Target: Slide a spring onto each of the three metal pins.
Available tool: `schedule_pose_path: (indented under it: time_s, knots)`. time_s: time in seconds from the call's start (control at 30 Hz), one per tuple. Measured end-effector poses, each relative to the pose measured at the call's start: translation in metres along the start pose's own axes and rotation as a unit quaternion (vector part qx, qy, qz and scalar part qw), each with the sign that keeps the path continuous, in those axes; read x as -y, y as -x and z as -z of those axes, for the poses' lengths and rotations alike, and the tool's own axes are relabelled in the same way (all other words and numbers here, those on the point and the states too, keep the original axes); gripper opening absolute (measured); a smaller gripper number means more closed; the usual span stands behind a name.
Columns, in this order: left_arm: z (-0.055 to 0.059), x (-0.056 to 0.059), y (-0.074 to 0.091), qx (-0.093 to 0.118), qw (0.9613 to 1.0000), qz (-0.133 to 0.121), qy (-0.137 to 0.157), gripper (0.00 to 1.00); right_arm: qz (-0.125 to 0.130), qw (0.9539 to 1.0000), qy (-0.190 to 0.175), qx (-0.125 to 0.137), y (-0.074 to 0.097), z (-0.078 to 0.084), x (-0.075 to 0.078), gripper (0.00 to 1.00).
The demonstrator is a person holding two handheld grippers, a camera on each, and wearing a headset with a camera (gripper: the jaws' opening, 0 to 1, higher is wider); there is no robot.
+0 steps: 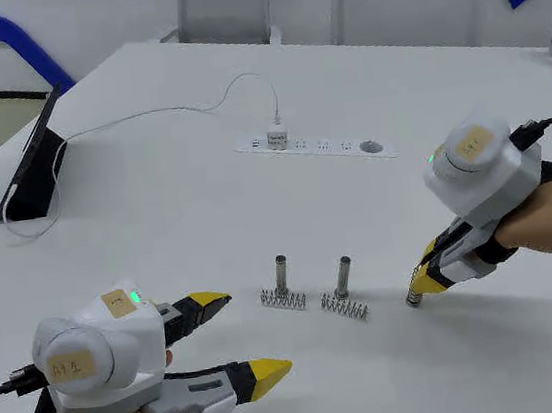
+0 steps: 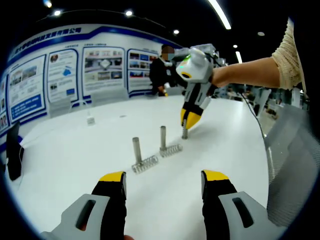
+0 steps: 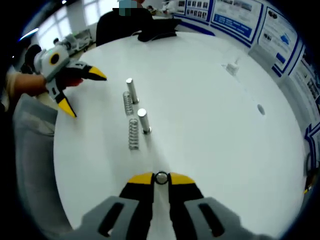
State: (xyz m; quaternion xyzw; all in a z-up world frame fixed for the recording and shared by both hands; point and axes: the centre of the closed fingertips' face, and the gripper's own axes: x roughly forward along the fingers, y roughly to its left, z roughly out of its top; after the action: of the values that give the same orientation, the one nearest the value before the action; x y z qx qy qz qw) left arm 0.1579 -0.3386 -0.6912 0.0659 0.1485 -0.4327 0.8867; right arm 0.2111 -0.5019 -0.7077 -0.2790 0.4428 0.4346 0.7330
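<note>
Metal pins [image 1: 281,271] three, loose springs [image 1: 283,298] two, right hand-held gripper [image 1: 429,283] pinching one pin [image 1: 413,298], left hand-held gripper [image 1: 251,332] wide.

Illumination is bright and even. The source is overhead: ceiling lights [image 2: 220,12], one strip and several round spots, seen in my left gripper view. The white table [image 1: 184,198] reflects softly, with no hard glare. Shadows are faint and short, lying close under my jaws and beside the pins [image 1: 281,274]. The head view is sharp. Both gripper views bend strongly toward their edges; the wall posters [image 2: 65,75] curve. My right gripper view is slightly soft throughout.
</note>
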Motion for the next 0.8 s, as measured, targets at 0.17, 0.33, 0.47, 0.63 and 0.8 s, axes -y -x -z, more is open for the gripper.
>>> schedule_pose_path:
  time_s: [0.17, 0.33, 0.47, 0.63, 0.8]
  knots:
    - [0.0, 0.001, 0.0, -0.001, 1.0, 0.0, -0.001, 0.62, -0.001, 1.0, 0.004, -0.002, -0.001, 0.001, -0.002, 0.14]
    - [-0.001, 0.002, 0.0, -0.001, 1.0, 0.0, -0.002, 0.62, 0.0, 0.9999, 0.007, 0.007, 0.005, -0.004, -0.004, 0.19]
    - [-0.002, 0.002, 0.0, -0.001, 1.0, 0.0, -0.003, 0.62, 0.005, 0.9998, 0.01, 0.018, 0.012, -0.011, -0.006, 0.21]
    - [-0.002, 0.003, 0.0, -0.001, 1.0, 0.001, -0.004, 0.62, 0.014, 0.9992, 0.023, 0.03, 0.024, -0.021, -0.012, 0.21]
    - [-0.003, 0.004, -0.002, -0.001, 1.0, 0.003, -0.006, 0.62, 0.009, 0.9984, 0.03, 0.047, 0.028, -0.034, -0.023, 0.21]
